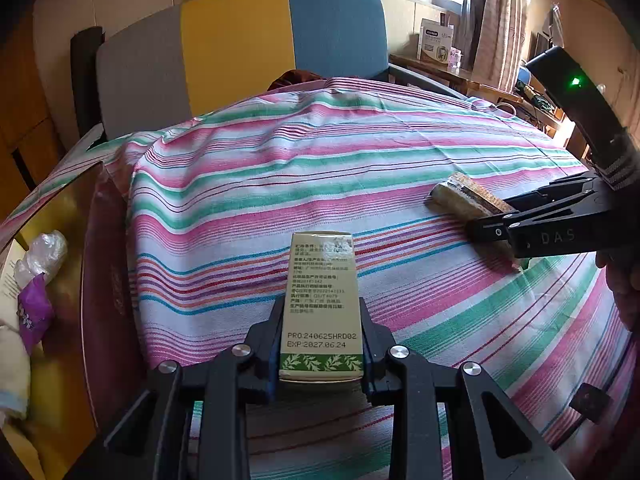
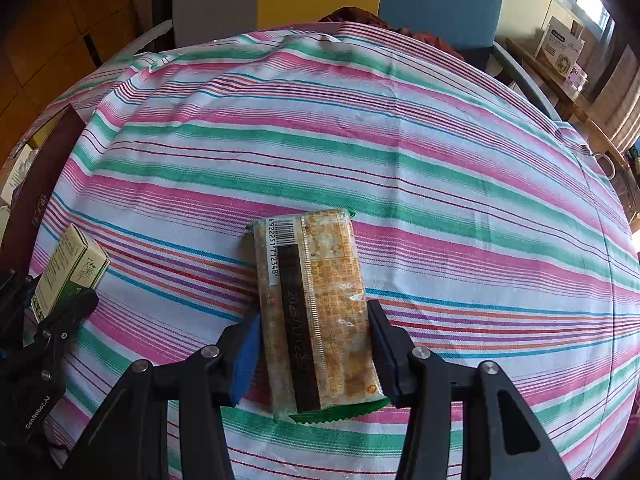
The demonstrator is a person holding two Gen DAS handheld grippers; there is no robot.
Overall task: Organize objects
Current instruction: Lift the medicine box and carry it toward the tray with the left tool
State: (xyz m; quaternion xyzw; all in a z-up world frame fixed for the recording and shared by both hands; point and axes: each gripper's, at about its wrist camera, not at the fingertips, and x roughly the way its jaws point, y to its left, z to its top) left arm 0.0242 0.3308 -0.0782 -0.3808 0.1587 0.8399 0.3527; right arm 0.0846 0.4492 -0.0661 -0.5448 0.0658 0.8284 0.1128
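A slim cream and green carton (image 1: pixel 322 300) printed with text and a leaf border sticks out forward from my left gripper (image 1: pixel 322 320), which is shut on its sides just above the striped cloth. The same carton (image 2: pixel 68 270) shows at the left of the right wrist view, with the left gripper (image 2: pixel 60 304) around it. A cracker packet (image 2: pixel 316 304) in clear wrap with a barcode lies lengthwise between the fingers of my right gripper (image 2: pixel 314 320), which is shut on it. In the left wrist view the packet (image 1: pixel 460 196) pokes out of the right gripper (image 1: pixel 494 226) at the right.
A round table under a pink, green and white striped cloth (image 2: pixel 360 152) fills both views. A grey, yellow and blue chair back (image 1: pixel 240 48) stands behind it. At the left edge sits a dark red box (image 1: pixel 104 264) with a purple wrapper (image 1: pixel 34 312). A side shelf holds a white box (image 1: pixel 436 42).
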